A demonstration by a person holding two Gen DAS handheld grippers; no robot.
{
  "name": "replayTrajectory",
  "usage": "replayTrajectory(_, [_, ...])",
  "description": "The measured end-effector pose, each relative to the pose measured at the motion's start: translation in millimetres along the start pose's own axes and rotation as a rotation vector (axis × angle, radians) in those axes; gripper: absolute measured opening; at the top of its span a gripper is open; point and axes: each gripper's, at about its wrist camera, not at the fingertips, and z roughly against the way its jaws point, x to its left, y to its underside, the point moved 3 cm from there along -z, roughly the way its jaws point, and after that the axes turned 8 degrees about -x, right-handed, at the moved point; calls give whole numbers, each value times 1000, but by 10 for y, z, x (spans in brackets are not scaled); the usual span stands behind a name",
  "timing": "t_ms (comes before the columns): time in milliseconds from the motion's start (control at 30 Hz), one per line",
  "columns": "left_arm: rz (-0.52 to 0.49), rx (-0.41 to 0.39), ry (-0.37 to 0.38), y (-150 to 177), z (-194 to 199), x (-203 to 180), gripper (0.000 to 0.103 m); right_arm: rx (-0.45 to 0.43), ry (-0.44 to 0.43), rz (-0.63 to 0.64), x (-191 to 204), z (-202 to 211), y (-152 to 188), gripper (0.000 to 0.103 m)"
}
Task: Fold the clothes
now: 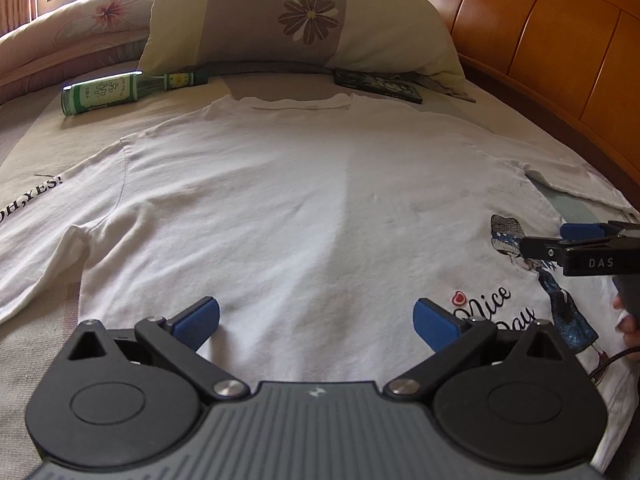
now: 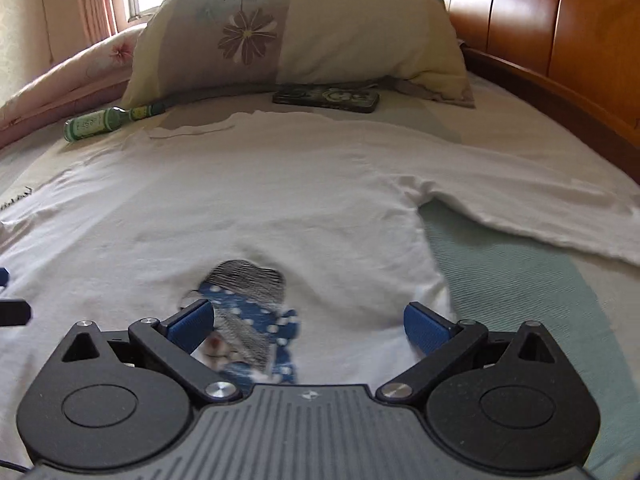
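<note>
A white long-sleeved T-shirt (image 1: pixel 280 200) lies spread flat on the bed, collar toward the pillow, with a printed figure in blue (image 2: pixel 248 312) and "Nice Day" lettering (image 1: pixel 492 308) near its hem. My left gripper (image 1: pixel 316 320) hovers open over the lower middle of the shirt, nothing between its blue pads. My right gripper (image 2: pixel 308 330) is open too, low over the printed figure near the shirt's right side; it also shows at the right edge of the left wrist view (image 1: pixel 580 240). The right sleeve (image 2: pixel 520 208) stretches out sideways.
A flowered pillow (image 1: pixel 296 20) leans on the wooden headboard (image 1: pixel 560 40). A green glass bottle (image 1: pixel 116 92) and a dark phone (image 1: pixel 380 86) lie just beyond the collar. A folded quilt (image 1: pixel 60 40) sits far left. A hand (image 1: pixel 628 320) shows at right.
</note>
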Motion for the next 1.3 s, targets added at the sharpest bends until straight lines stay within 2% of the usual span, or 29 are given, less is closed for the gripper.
replayTrajectory(333, [-89,5,0,84,8,-229,102,64,-181,-348,-439,799,377,103])
replayTrajectory(500, [-130,-5,-3,119,66,-301,102,37,-149,-306,-478,1046,574,103])
replayTrajectory(633, [-120,-26,13,81,143,-296,102,55,-72,-373,-567,1214,595,103])
replayTrajectory(700, [-114,-35,20,66,184,-287,102,26,-142,-417,-516,1313,579,103])
replayTrajectory(767, [-110,-41,25,57,218,-277,102,37,-170,-425,-432,1334,609,103])
replayTrajectory(833, [-105,-45,28,58,248,-252,102,77,-133,-394,-404,1284,699,103])
replayTrajectory(933, [-97,-39,23,68,279,-189,102,92,-32,-379,-441,1326,758,103])
replayTrajectory(1033, [-91,-27,14,66,309,-94,102,95,-9,-373,-372,1399,747,103])
replayTrajectory(1133, [-85,-20,23,44,382,22,102,64,-47,-237,11,1431,655,103])
replayTrajectory(1300, [-33,-46,32,-7,567,269,102,62,-179,-37,857,1258,650,103])
